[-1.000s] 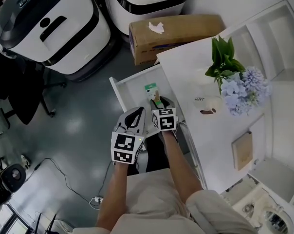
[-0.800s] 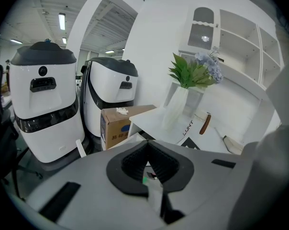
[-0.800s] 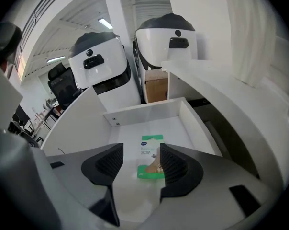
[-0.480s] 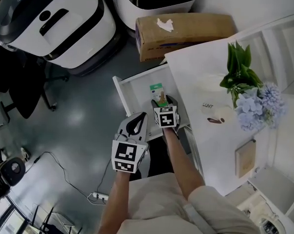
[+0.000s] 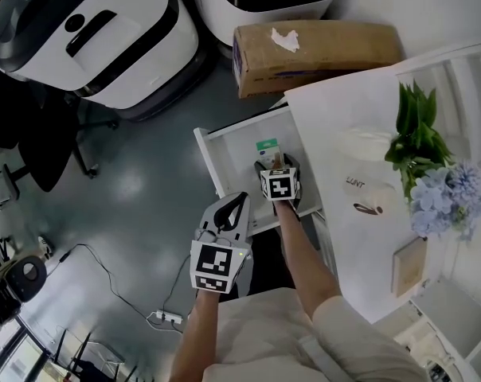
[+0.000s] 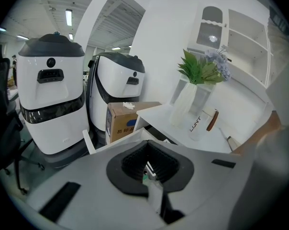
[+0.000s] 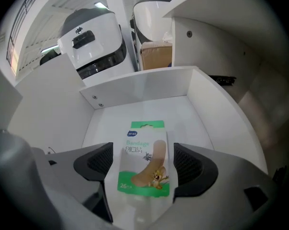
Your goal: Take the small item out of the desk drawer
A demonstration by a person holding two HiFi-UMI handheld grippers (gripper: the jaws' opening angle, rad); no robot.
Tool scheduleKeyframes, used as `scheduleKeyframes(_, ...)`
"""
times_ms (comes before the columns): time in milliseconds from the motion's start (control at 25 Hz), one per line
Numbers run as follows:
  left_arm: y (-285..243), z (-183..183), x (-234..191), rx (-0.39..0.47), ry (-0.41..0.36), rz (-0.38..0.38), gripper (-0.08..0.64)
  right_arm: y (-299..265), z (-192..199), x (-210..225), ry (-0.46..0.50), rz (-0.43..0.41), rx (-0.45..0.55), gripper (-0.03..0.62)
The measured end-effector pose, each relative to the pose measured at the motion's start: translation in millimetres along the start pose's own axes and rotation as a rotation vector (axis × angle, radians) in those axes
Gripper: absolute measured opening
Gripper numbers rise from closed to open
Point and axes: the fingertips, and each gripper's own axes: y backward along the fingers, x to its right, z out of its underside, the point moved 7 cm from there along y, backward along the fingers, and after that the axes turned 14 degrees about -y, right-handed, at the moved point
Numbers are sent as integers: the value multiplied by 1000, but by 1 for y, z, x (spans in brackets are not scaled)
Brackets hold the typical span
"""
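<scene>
Lowered into the drawer (image 5: pixel 224 150), the right tool (image 7: pixel 142 163) has just been opening; its jaws now stand wide, straddling the bandage packet (image 7: pixel 145 147) on the drawer floor, ungripped. Left tool (image 5: pixel 227 211) closed, idle. Grasp pending.

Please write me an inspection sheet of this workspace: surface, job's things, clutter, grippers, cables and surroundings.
Surface: white desk, its drawer pulled open.
Job's things: bandage pack lying flat in the drawer.
Clutter: vase of flowers, white cup and tan block on the desk.
Grippers: right gripper has just been opening; its jaws stand either side of the pack, not pressing it. Left gripper shut, empty.
Cables: power strip with its cable on the floor.
Surroundings: cardboard box, two white machines, dark chair.
</scene>
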Motion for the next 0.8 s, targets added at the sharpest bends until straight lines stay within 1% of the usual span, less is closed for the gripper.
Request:
scheduleKeyframes(280,1,5,-9,-8,6,-8,17,-15,-1,2,28,22,-47,391)
scheduleKeyframes(440,0,7,-11,-6,33,-5,17,-13,-1,0,48,39,-40,391)
scheduleKeyframes(640,-3,7,-10,-6,40,1,17,-12,0,-1,74,58,-58,390)
scheduleKeyframes(760,-4,7,-7,-7,38,8,17,-11,0,-1,65,62,-54,386)
scheduleKeyframes(800,-5,7,-7,-7,41,10,17,-10,-1,-1,58,61,-43,373)
